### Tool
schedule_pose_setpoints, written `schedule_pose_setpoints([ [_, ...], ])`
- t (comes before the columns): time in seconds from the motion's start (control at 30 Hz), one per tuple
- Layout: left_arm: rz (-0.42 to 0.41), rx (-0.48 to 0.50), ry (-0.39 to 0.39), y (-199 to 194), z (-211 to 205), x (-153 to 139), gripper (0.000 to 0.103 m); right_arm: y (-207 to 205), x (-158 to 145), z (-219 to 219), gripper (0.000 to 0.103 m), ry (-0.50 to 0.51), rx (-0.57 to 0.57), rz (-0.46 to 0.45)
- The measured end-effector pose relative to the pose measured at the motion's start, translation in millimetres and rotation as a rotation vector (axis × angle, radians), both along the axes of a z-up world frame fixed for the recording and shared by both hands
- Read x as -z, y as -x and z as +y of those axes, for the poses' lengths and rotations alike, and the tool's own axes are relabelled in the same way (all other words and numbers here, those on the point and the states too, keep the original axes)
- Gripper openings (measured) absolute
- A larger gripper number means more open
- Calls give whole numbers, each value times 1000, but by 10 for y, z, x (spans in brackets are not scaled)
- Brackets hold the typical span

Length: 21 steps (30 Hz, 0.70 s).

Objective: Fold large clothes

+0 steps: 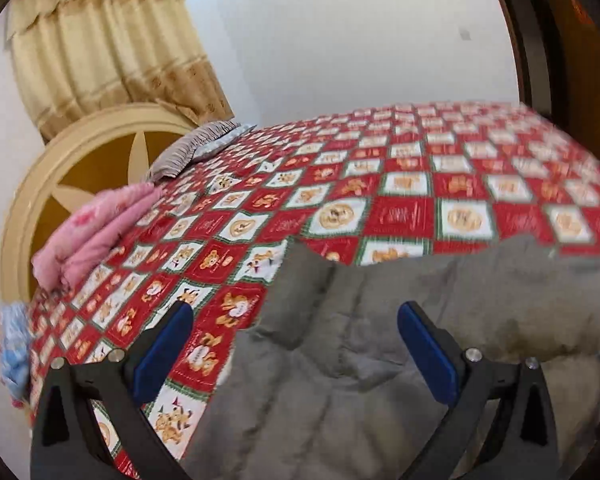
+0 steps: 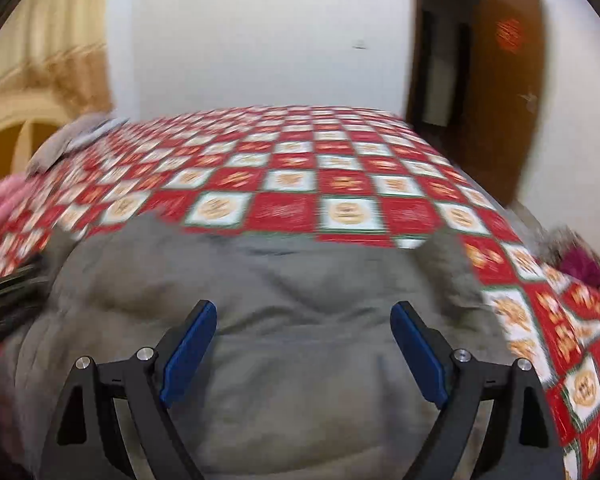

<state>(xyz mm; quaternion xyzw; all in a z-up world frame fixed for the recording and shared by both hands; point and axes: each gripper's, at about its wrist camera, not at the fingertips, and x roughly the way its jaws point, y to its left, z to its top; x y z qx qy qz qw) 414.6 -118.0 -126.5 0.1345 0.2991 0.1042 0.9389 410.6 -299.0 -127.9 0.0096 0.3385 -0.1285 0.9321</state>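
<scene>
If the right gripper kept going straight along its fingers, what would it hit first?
Most likely the grey padded garment lying on the bed. The right gripper is open, tilted downward, with the garment filling the gap between its fingers. Depth is unclear, so contact distance can't be judged.

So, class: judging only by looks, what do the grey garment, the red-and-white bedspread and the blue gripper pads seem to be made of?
Grey garment: probably padded or quilted fabric, matte; it shows puffy stitched channels and soft creases.
Bedspread: seemingly printed woven cloth, slightly glossy; flat checks with bear motifs, though blur hides the weave.
Blue pads: likely rubber or soft plastic, smooth and matte, mounted on black rigid plastic fingers.
</scene>
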Motion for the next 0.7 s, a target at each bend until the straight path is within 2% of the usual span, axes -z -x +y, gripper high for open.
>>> schedule_pose_setpoints([
  [0.07, 33, -22, -100, -172, -106, 298, 103, -89, 158, 109, 89, 43, -17, 34],
  [0.1, 56, -33, -112, -230, -100, 367, 103, -157, 302, 102, 89, 50, -13, 74],
  [0.2, 121, -50, -3, -373, 68, 496, 103, -211, 460, -59, 90, -23, 7, 79],
  [0.23, 127, -52, 5, -384, 78, 509, 103, -222, 479, -82, 90, -29, 13, 81],
  [0.7, 144, -70, -54, -419, -65, 694, 103, -315, 665, -67, 95, -14, 24, 138],
])
